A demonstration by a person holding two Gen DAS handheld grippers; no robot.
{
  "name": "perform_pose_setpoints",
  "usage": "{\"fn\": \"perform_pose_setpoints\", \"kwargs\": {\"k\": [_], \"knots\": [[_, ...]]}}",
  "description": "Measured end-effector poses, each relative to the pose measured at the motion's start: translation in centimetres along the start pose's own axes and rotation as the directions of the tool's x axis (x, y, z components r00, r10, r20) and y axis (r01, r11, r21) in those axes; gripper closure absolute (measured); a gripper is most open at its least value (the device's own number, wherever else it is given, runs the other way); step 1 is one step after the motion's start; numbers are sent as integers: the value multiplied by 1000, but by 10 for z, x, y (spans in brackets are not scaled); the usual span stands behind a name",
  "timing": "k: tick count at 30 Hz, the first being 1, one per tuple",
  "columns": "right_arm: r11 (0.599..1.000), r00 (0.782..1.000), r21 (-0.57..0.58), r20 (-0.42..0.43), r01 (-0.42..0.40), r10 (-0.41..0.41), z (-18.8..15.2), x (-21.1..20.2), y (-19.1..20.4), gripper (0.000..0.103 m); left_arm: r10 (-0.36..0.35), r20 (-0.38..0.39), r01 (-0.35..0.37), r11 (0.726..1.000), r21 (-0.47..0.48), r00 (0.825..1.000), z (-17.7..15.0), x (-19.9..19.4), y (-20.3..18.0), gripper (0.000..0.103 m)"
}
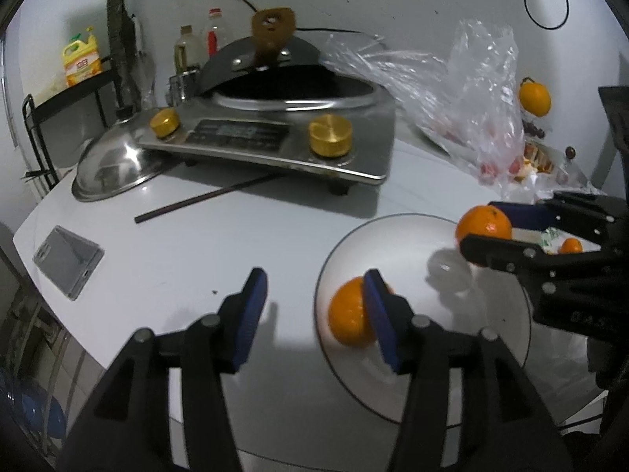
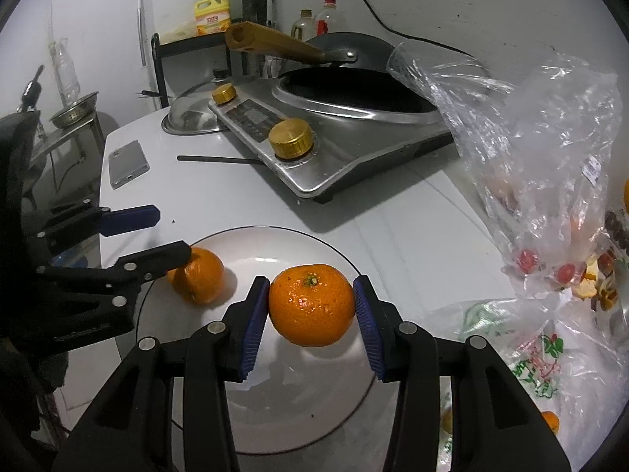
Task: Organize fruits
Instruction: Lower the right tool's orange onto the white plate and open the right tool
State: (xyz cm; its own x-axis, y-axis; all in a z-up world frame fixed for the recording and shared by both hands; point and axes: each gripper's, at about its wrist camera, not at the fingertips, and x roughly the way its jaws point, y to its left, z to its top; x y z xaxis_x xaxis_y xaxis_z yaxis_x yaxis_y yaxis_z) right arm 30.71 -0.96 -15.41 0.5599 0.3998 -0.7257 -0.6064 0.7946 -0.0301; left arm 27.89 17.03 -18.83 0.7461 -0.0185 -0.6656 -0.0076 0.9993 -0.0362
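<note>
Right gripper (image 2: pixel 312 326) pinches a mandarin (image 2: pixel 311 305) between its blue pads, stem up, hanging over the white plate (image 2: pixel 306 405); whether it touches the plate surface, can't tell. Left gripper (image 1: pixel 314 320) is spread with nothing between the fingers; a second mandarin (image 1: pixel 350 312) lies on the plate's left part, right beside that gripper's right finger, and contact can't be judged.

Progress, as a guess: one fruit already plated and let go, a second about to be set down. Plenty left: a small orange fruit (image 2: pixel 548 421) sits low by the printed bag (image 2: pixel 530 358), red cherry tomatoes (image 2: pixel 526 261) lie in the clear plastic bag (image 2: pixel 542 149), peel scraps and dark fruits beside them, and another orange (image 1: pixel 534 96) sits far right by the wall.

Room: plate centre and right half are bare, so a drop spot next to the first mandarin looks easy. The plate sits near the table's front edge, so round fruit could roll off if released high. Both grippers crowd the plate, so the left one should clear out first.

Further back: a black chopstick (image 2: pixel 218 160) and a phone (image 2: pixel 127 163) on the white tabletop, then the steel induction cooker (image 2: pixel 354 149) with a wok (image 2: pixel 354 90), a steel lid (image 2: pixel 192 112), bottles and a rack by the wall. The bags block the right side.
</note>
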Motion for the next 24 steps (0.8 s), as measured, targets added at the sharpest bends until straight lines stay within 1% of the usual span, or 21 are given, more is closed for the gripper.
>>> {"fn": "perform_pose_setpoints", "kwargs": {"k": [4,7,11,17,24], "knots": [[1000,1000,-9,-5,-13,13,6,9,7,57,4,4,-4,1000,-18,1000,-4,3,8,50],[1000,1000,-14,-18,-13,12,9,16,11,57,2,3,-2,1000,-10,1000,-4,2,8,50],[1000,999,-15,-33,-21,20,6,19,13,57,-20,6,20,1000,-11,1000,-7,0,7,50],[1000,998,0,-54,-10,10,3,27,9,57,-26,4,26,999,-34,1000,-7,-2,9,50],[999,998,19,-65,-26,27,11,45,9,57,-31,34,33,997,-63,999,-4,-9,15,50]]}}
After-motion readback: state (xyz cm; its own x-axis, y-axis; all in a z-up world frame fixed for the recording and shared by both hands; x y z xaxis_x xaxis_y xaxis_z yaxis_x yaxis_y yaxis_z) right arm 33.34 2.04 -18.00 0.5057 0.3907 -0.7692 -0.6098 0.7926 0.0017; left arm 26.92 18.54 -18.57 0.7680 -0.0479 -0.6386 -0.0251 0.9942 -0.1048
